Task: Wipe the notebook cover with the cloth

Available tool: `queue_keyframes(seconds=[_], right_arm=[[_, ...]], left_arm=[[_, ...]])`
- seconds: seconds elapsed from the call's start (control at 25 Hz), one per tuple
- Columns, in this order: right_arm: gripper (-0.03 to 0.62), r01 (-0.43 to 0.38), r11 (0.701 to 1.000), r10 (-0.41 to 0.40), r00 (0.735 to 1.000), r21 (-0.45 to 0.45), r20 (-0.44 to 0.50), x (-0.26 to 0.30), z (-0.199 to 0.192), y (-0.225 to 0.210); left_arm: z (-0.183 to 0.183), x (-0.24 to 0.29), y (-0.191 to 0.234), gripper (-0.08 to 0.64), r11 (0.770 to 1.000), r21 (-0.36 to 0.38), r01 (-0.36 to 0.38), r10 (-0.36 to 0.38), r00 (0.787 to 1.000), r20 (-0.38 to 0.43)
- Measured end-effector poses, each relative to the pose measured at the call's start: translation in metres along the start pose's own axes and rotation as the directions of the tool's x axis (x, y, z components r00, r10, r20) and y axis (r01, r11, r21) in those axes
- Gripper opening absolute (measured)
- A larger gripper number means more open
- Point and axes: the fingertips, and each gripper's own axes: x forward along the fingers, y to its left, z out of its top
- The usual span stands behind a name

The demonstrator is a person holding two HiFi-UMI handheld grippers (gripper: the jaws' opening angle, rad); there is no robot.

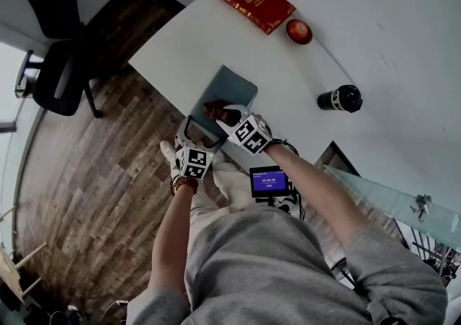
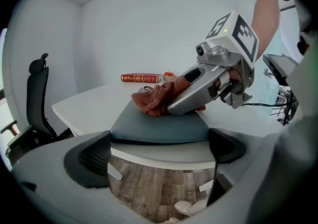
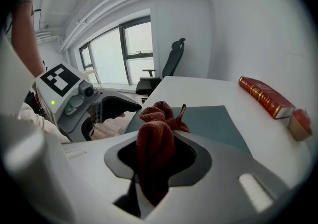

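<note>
White counter: right gripper squeezes cloth, left gripper gapes wide at 6 o'clock of notebook. Press softly, rub flat.

On the white table lie a grey-blue notebook, a red book at its twelve o'clock, a small red round thing at one, a black canister at three.
</note>
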Motion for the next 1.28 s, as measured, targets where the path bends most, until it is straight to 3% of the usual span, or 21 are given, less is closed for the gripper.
queue_keyframes(seconds=[0.52,0.84,1.04,1.16,1.28], right_arm=[[0.120,-0.154,0.988,0.154,0.988,0.022,-0.003,0.002,-0.003,0.039],[0.120,-0.239,0.971,0.239,0.971,-0.011,-0.024,-0.001,-0.004,0.051],[0.120,-0.364,0.931,0.363,0.932,-0.027,-0.023,-0.006,0.000,0.070],[0.129,-0.324,0.946,0.322,0.942,0.015,0.096,-0.016,0.018,0.048],[0.130,-0.158,0.986,0.145,0.969,0.048,0.202,-0.026,0.044,-0.017]], left_arm=[[0.000,-0.001,0.000,0.605,1.000,0.004,0.008,-0.008,1.000,0.013],[0.001,0.000,0.000,0.606,1.000,0.003,0.004,-0.004,1.000,0.008],[0.001,-0.001,0.002,0.605,1.000,0.005,0.004,-0.004,1.000,0.014],[0.001,-0.002,-0.001,0.604,1.000,0.002,0.001,-0.001,1.000,0.016],[0.002,0.001,0.001,0.604,1.000,0.004,0.000,0.000,1.000,0.012]])
